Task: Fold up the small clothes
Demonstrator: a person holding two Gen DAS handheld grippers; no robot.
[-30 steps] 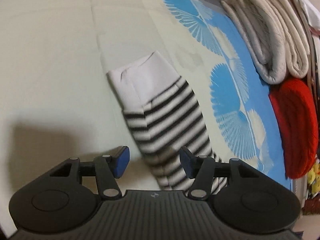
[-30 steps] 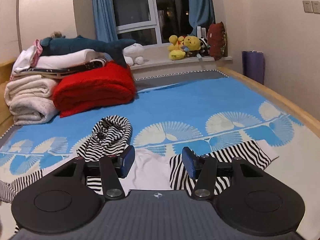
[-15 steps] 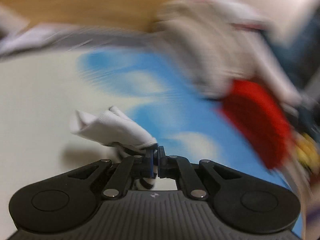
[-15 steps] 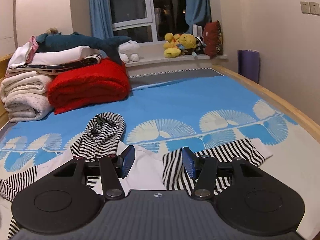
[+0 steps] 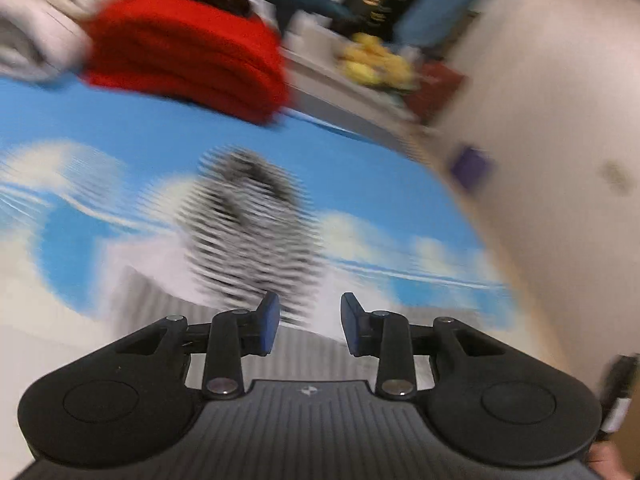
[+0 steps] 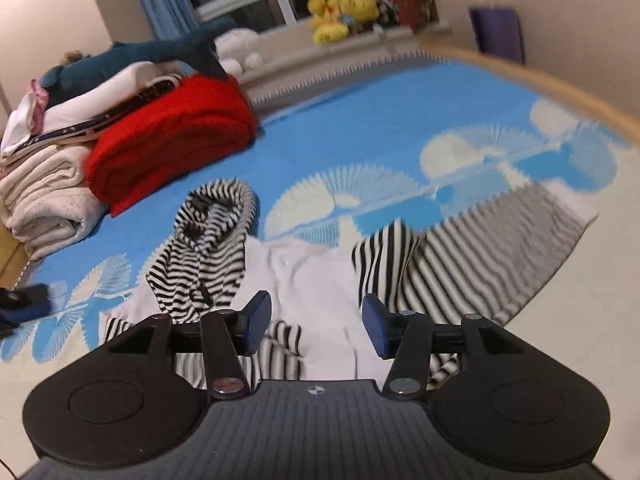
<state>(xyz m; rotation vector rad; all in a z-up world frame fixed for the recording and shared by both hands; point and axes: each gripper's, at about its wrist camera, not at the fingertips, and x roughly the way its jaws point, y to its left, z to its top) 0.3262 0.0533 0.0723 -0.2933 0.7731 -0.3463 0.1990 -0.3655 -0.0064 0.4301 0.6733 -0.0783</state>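
A small black-and-white striped hooded garment with a white body [image 6: 312,280] lies on the blue and cream bed cover. Its hood [image 6: 218,216] points toward the far side and one striped sleeve [image 6: 480,264] stretches to the right. In the blurred left wrist view the hood [image 5: 252,232] lies just ahead of my left gripper [image 5: 310,324], which is open and empty. My right gripper [image 6: 316,326] is open and empty, low over the white body.
A red folded blanket [image 6: 172,136] and a stack of cream and white blankets [image 6: 44,196] stand at the far left. Plush toys [image 6: 344,12] sit on the window sill. The wooden bed edge [image 6: 540,88] runs along the right.
My left gripper shut on the left sleeve cuff, swung it toward the garment's middle, and has now opened and let it go. My right gripper has dipped closer to the garment.
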